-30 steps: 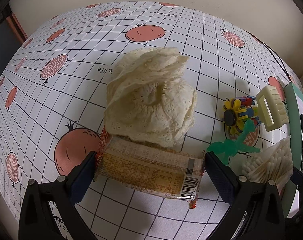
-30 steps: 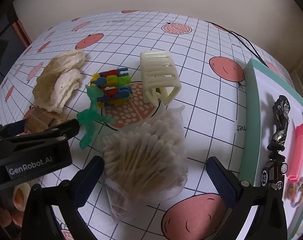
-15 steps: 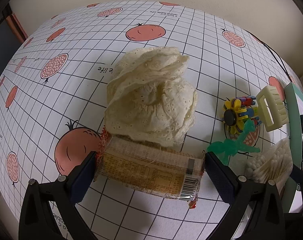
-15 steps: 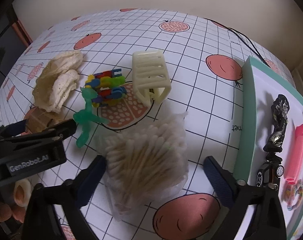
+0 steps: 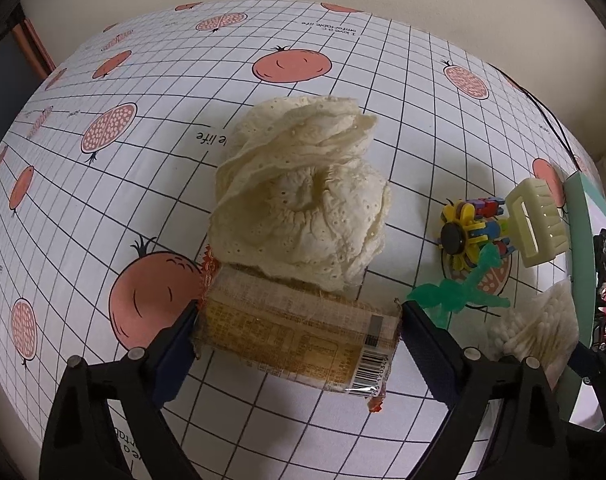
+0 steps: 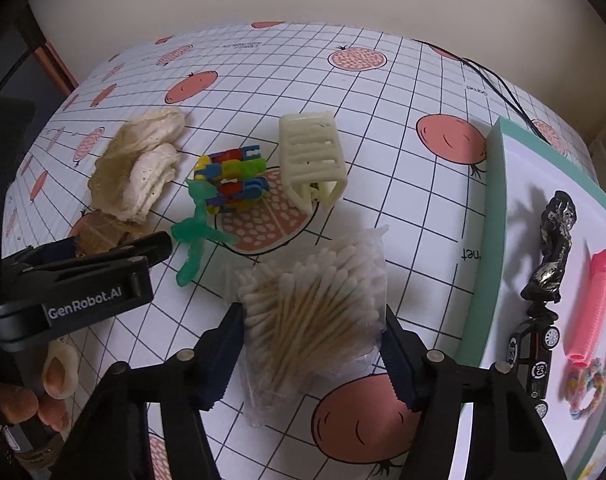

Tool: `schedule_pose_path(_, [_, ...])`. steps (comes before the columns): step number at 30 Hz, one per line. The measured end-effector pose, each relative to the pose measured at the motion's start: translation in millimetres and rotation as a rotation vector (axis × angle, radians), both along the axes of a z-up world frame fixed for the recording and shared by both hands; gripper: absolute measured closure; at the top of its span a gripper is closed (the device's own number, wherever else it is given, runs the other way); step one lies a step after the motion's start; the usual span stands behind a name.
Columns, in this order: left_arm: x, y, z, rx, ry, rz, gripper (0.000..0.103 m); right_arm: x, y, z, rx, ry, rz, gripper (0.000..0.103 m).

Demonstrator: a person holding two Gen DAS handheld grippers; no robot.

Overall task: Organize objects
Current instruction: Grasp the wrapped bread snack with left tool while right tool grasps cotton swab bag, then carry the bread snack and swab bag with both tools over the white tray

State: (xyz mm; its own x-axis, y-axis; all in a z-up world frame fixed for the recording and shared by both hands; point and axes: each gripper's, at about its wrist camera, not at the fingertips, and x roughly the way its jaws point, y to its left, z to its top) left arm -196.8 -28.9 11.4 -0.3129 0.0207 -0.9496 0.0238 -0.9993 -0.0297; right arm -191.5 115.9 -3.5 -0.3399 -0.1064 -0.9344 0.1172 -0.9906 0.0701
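My right gripper (image 6: 313, 344) clamped on the bag of cotton swabs (image 6: 313, 312) on the pomegranate-print tablecloth (image 6: 383, 92), beside the green tray (image 6: 491, 240), my left gripper (image 5: 297, 334) pinching the snack packet (image 5: 299, 340) below the lace cloth (image 5: 303, 200).

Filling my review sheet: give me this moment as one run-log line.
left tongs: shut on snack packet | right tongs: shut on cotton swab bag | both on table | tray: toy car, pink tube
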Motion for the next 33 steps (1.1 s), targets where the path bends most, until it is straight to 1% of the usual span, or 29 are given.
schedule_pose_path(5, [9.4,-2.2,5.0,0.007,0.006,0.013,0.008,2.8,8.2,8.1,-0.020,0.009,-0.013,0.036])
schedule_pose_path(8, [13.0,-20.6,6.8,0.010,0.018,0.019,0.008,0.4,12.7,13.5,-0.042,0.019,-0.026,0.036])
schedule_pose_path(9, [-6.4,-16.7,12.5,0.014,0.021,0.021,0.008,0.1,14.6,16.0,-0.050,0.024,-0.032,0.036])
schedule_pose_path(10, [-25.6,-7.9,7.5,0.019,0.024,0.023,0.008,1.4,17.4,19.4,-0.058,0.028,-0.036,0.036])
schedule_pose_path(12, [-23.5,-11.0,15.5,0.028,0.036,0.032,0.008,1.0,20.8,24.3,-0.074,0.036,-0.044,0.036])
schedule_pose_path(16, [-26.0,0.4,27.5,0.030,0.081,0.036,0.008,-3.0,26.2,35.7,-0.097,0.065,-0.058,0.036])
schedule_pose_path(19, [-23.5,2.2,43.2,0.030,0.119,0.027,0.008,-2.4,33.5,44.5,-0.110,0.084,-0.075,0.036])
schedule_pose_path(22, [-26.9,11.6,55.0,0.030,0.146,0.007,0.008,-1.5,46.8,53.0,-0.135,0.099,-0.104,0.036])
schedule_pose_path(28, [-28.7,33.4,72.6,0.078,0.184,-0.041,0.008,2.9,82.8,66.6,-0.169,0.139,-0.176,0.036])
schedule_pose_path(31, [-27.2,53.7,80.3,0.088,0.209,-0.087,0.008,5.3,107.0,68.0,-0.195,0.145,-0.225,0.036])
schedule_pose_path(33, [-25.7,70.7,84.4,0.110,0.218,-0.131,0.008,7.0,124.1,66.8,-0.201,0.145,-0.265,0.036])
